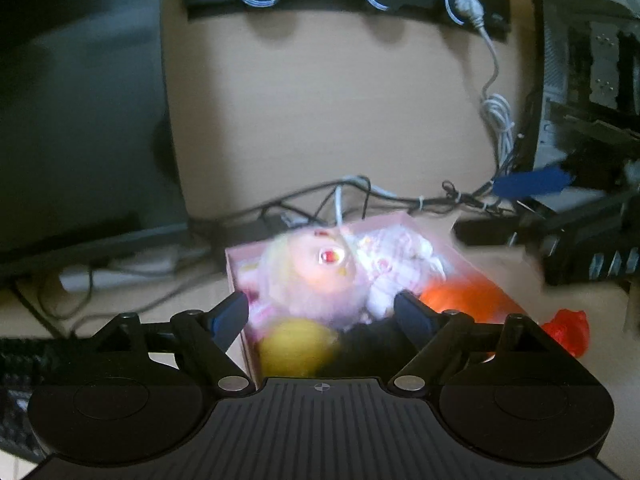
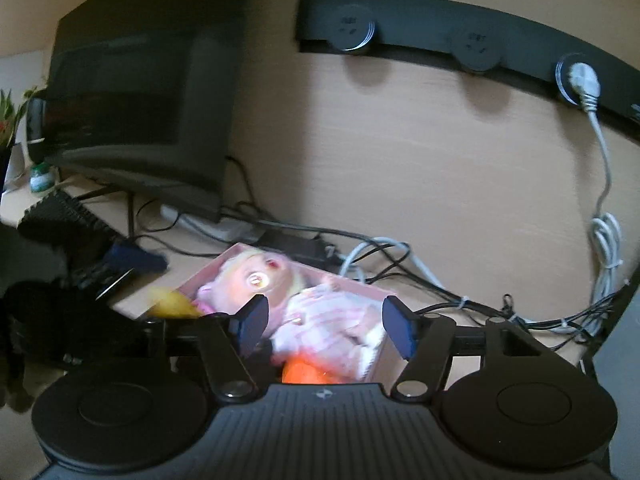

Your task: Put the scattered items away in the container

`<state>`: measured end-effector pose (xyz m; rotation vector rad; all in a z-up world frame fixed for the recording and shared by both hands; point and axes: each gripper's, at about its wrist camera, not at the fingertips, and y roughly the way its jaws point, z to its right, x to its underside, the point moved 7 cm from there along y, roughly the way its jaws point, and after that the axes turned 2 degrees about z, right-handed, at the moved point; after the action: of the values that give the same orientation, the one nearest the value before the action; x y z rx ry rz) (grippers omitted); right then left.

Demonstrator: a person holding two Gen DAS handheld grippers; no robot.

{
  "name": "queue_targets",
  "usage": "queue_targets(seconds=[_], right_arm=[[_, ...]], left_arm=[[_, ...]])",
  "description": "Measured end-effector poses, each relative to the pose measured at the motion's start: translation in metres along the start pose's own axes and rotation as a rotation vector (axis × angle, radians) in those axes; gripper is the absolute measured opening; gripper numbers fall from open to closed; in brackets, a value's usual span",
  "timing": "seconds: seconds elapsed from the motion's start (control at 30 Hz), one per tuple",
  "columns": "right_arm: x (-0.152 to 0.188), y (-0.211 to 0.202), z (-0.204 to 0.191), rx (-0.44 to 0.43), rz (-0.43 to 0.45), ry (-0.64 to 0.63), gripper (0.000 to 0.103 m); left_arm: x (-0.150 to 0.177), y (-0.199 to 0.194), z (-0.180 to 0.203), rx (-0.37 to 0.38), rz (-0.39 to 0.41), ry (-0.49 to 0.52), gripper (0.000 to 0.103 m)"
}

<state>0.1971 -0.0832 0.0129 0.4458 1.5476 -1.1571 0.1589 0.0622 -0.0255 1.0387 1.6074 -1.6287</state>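
Observation:
A pink box (image 1: 236,268) sits on the desk with a blonde doll in pink clothes (image 1: 320,276) lying in it. A yellow round item (image 1: 296,346) and an orange item (image 1: 460,294) lie in the box beside the doll. My left gripper (image 1: 322,316) hovers open just in front of the box, nothing between its fingers. From the right wrist view the same box (image 2: 348,282), doll (image 2: 320,312), yellow item (image 2: 172,302) and orange item (image 2: 304,372) show. My right gripper (image 2: 324,326) hangs open over the doll's body, holding nothing.
A red crumpled item (image 1: 570,330) lies on the desk right of the box. A dark monitor (image 2: 136,92), tangled cables (image 2: 400,264), a wall socket rail (image 2: 460,40), an open computer case (image 1: 592,92) and a black keyboard (image 1: 16,396) surround the box.

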Motion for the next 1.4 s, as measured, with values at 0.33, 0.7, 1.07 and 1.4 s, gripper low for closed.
queue_targets(seconds=[0.33,0.7,1.07,1.4], right_arm=[[0.091,-0.044,0.078,0.213,-0.177,0.193,0.078],[0.130,-0.043,0.026,0.131,-0.227,0.117,0.087],[0.138,-0.022,0.021,0.092,-0.290,-0.010,0.079],[0.159,-0.100,-0.004,-0.062,-0.391,-0.061,0.090]], left_arm=[[0.038,-0.019,0.029,0.047,-0.173,0.011,0.095],[0.057,-0.037,0.094,0.225,-0.232,0.113,0.096],[0.061,-0.049,0.090,0.200,-0.242,0.074,0.097],[0.076,-0.055,0.137,0.360,-0.283,0.211,0.097]])
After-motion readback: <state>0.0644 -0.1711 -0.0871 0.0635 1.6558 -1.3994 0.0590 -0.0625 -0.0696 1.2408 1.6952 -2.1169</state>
